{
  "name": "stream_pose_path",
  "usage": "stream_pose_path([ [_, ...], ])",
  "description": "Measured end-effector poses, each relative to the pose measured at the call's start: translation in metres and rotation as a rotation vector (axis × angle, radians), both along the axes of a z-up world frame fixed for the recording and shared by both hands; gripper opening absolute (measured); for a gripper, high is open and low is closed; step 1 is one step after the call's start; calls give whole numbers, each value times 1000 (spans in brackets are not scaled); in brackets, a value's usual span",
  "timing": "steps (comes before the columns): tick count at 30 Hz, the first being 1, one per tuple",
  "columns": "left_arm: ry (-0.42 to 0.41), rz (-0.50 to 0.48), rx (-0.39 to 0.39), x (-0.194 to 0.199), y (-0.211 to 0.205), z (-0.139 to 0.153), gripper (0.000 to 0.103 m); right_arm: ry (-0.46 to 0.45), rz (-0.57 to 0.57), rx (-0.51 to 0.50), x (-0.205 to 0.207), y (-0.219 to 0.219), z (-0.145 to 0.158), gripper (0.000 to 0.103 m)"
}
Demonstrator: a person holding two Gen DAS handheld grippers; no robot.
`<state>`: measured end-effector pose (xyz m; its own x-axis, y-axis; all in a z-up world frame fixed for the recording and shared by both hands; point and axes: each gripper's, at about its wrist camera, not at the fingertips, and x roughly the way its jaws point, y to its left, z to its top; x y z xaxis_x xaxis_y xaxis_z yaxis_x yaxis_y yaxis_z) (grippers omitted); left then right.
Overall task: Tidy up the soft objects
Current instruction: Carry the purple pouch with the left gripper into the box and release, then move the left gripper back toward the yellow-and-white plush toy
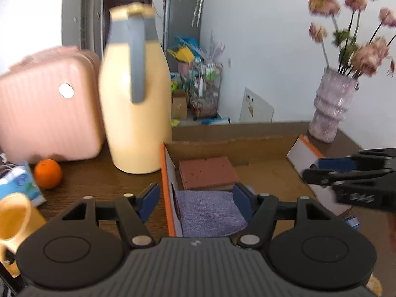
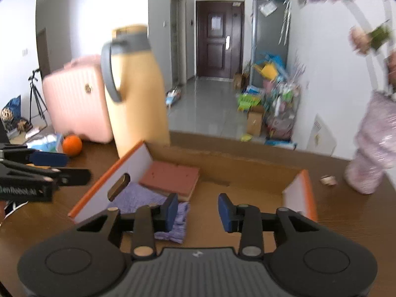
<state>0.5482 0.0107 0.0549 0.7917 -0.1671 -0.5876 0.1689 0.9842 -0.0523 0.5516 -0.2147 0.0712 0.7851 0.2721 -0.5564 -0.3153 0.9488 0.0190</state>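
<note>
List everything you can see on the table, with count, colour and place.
box: one, brown cardboard with orange-edged flaps, centre of table
sponge: one, reddish brown, in box at back left
cloth: one, lilac, in box in front of sponge
jug: one, cream with grey handle, left of box
case: one, pink, left of jug
orange: one, orange, in front of case
mug: one, yellow, near left edge
vase: one, pale pink with pink flowers, right of box
left gripper: black, blue pads, open over cloth
right gripper: same, open, empty

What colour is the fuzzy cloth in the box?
The cloth is light purple, clearest in the left wrist view.
</note>
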Motion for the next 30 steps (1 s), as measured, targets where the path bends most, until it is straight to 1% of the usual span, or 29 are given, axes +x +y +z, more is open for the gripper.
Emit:
stream_pose_path([
  [2, -35, 17, 0, -23, 4, 14, 70, -35, -20, 5, -27, -18, 14, 41],
  [3, -51, 29, 5, -34, 6, 19, 72, -52, -32, 10, -42, -27, 20, 41],
  [4, -72, 51, 10, -49, 8, 24, 75, -66, -44, 15, -54, -35, 23, 42],
  [6, -119, 75, 17, -78, 12, 30, 77, -95, -69, 26, -83, -52, 28, 47],
  [8, -161, 110, 28, -109, 15, 34, 80, -128, -98, 31, -113, -66, 28, 60],
  [10, -208, 123, 42, -142, 15, 37, 87, -172, -114, 20, -143, -72, 25, 61],
  [12, -262, 118, 46, -173, 12, 35, 89, -218, -124, 17, -171, -76, 22, 66],
  [14, -313, 118, 57, -203, 6, 32, 97, -279, -133, 39, -199, -78, 19, 84],
  [15, -337, 112, 58, -216, 4, 31, 102, -322, -137, 53, -214, -79, 17, 87],
  [16, -367, 109, 53, -228, 3, 29, 103, -356, -142, 59, -226, -78, 16, 91],
  [18, -417, 118, 44, -251, -1, 26, 103, -404, -152, 62, -247, -75, 14, 93],
  [21, -436, 103, 53, -276, -7, 21, 103, -413, -143, 73, -270, -73, 9, 93],
  [24, -462, 123, 50, -301, -8, 15, 103, -422, -153, 95, -293, -72, -1, 93],
  [26, -478, 140, 36, -320, -7, 8, 103, -425, -152, 110, -314, -72, -13, 95],
  [30, -479, 156, 26, -363, -8, -13, 103, -403, -139, 118, -363, -65, -42, 95],
])
